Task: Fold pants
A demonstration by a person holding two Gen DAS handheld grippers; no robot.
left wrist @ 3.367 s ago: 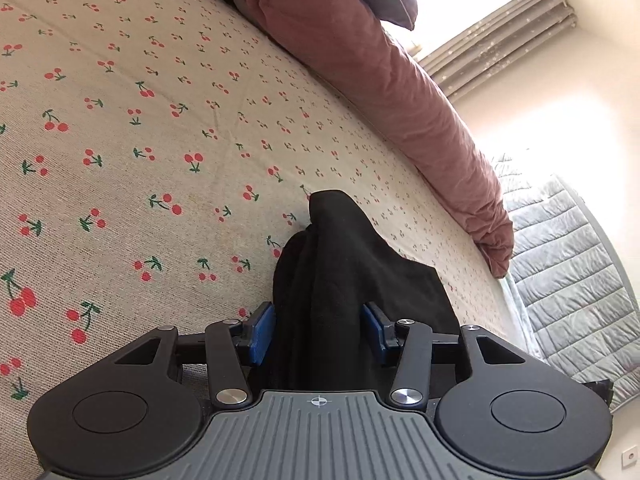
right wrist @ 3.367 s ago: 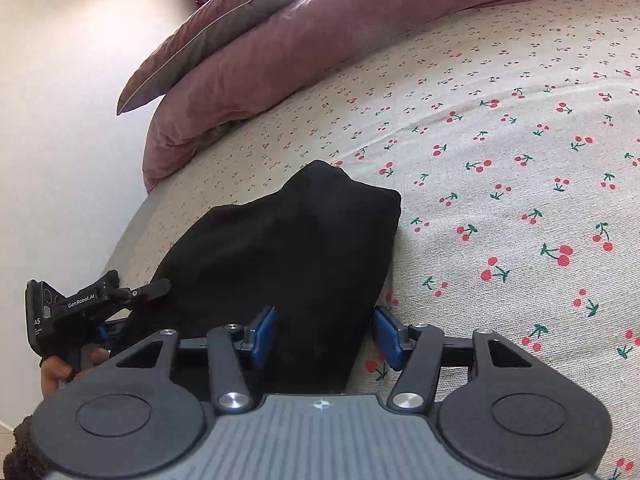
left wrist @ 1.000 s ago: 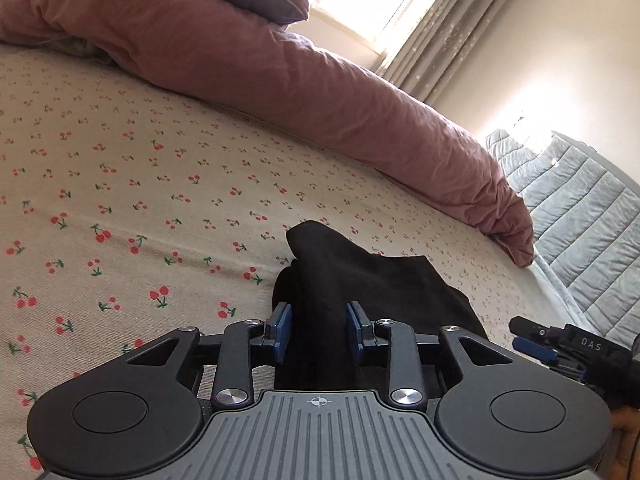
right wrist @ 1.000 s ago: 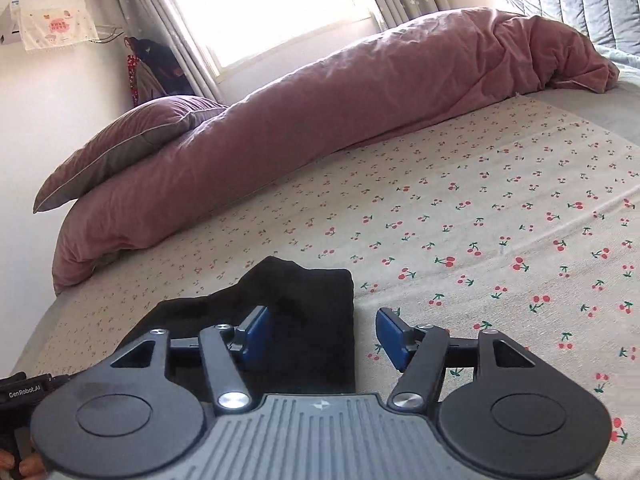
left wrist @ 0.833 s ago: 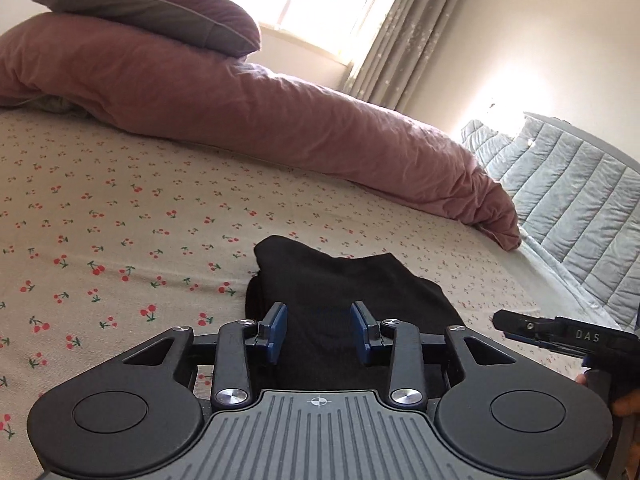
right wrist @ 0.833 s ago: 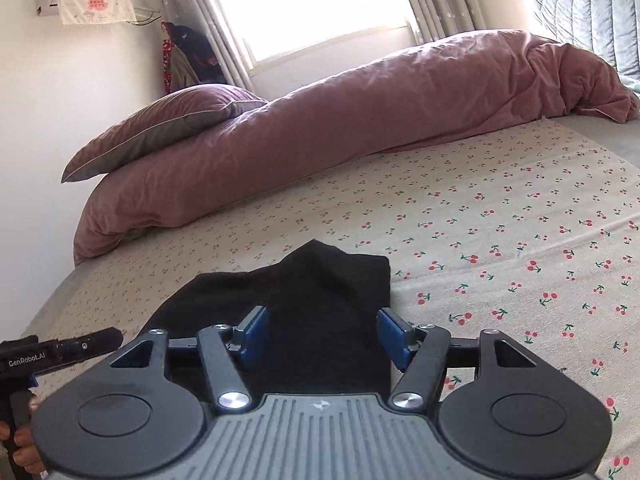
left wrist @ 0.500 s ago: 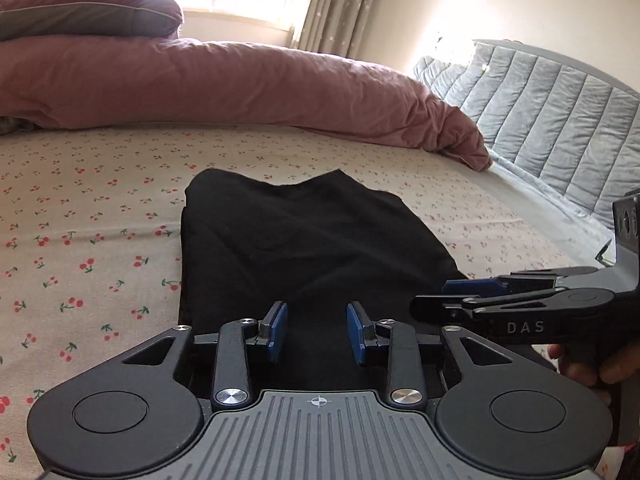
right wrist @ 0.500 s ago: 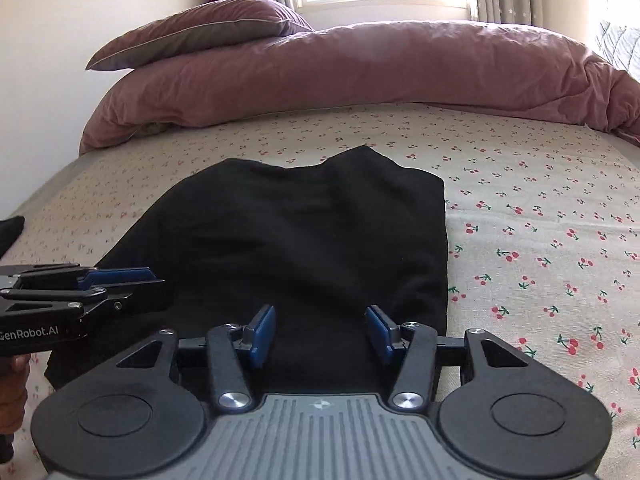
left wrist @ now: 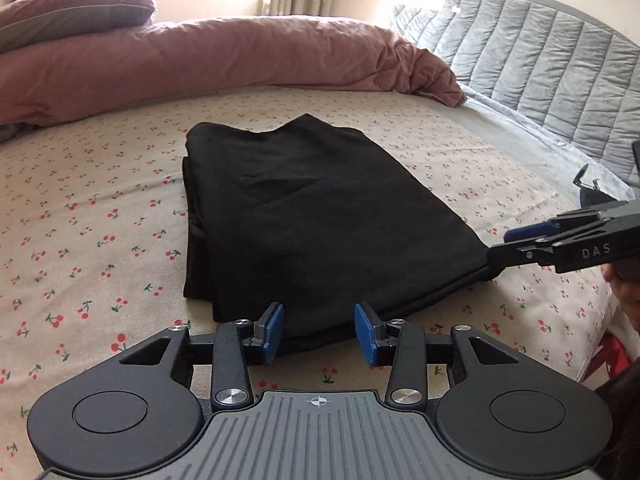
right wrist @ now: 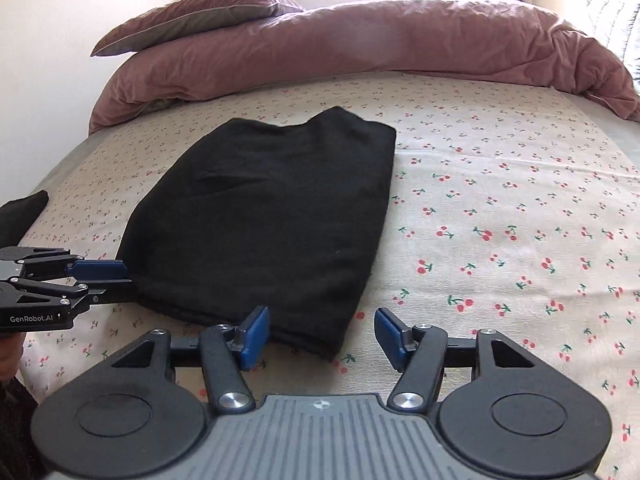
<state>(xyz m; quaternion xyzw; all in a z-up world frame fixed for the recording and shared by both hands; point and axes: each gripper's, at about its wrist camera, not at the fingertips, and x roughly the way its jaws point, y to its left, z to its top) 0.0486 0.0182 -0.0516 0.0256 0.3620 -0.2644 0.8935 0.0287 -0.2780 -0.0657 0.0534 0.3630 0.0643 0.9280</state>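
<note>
Black pants [left wrist: 312,216] folded into a flat, layered rectangle on the cherry-print sheet [left wrist: 88,216], short edge nearest both cameras. Left gripper [left wrist: 319,334] low at that near edge, jaws parted with blue pads [left wrist: 271,330] either side of the hem — nothing pinched. Right gripper [right wrist: 322,336] just short of the near right corner, jaws spread wide, holding nothing. Seen from the left wrist as a side-on black arm beside the pants' near right corner. Beyond the pants, a mauve duvet [right wrist: 360,48] rolled across the bed, a pillow [right wrist: 200,16] on top — quilted grey headboard [left wrist: 540,52] to the right.
</note>
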